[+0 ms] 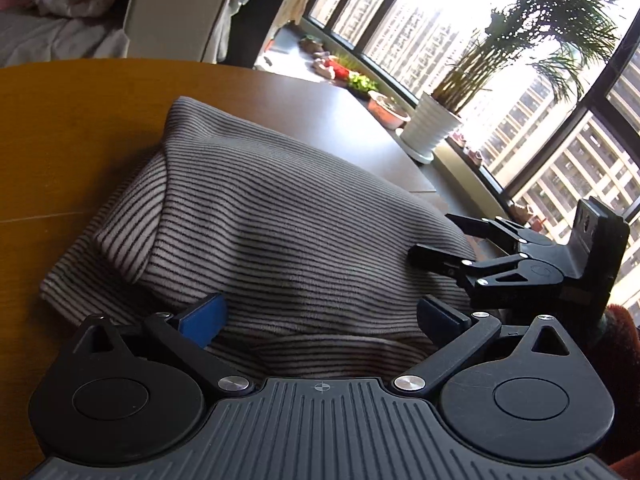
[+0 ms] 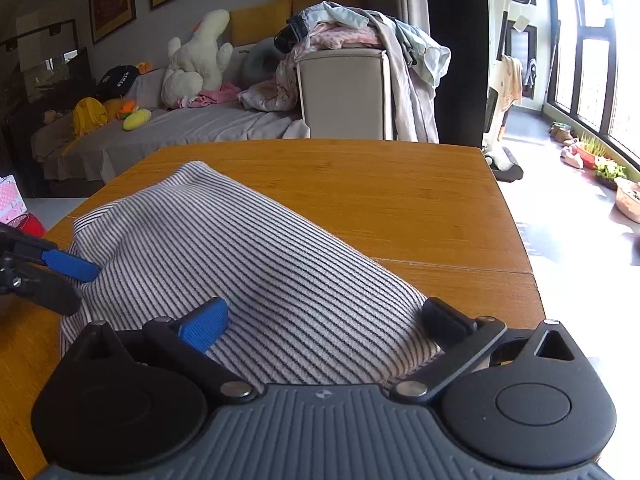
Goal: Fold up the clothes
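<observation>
Two sets of jaws are hovering over one striped garment (image 2: 248, 264), and both are standing released, gripping nothing. My left gripper (image 1: 320, 316) is spread wide with the cloth bulging up between its fingers; my right gripper (image 2: 326, 320) is spread the same way across the near edge of the bundle. From the left wrist view I am also seeing my right gripper (image 1: 440, 240) just beside the garment's window-side edge, its fingers apart.

I am judging the folding as well along: the garment is lying on the wooden table (image 2: 400, 200) as a compact, doubled-over bundle with a rolled fold along one side and a layer tucked under. What is left, as I read it, is squaring the puffy top flat and perhaps one last fold or setting it aside; I cannot tell how neat the hidden underside is.

Nothing is standing on the table beside the garment, so I am seeing no obstacle there. Beyond the garment's far side, well apart, a pile of other clothes (image 2: 360, 28) is draped over a beige bin (image 2: 344, 96). Past the garment toward the windows, a potted palm (image 1: 432, 128) is sitting off the table.
</observation>
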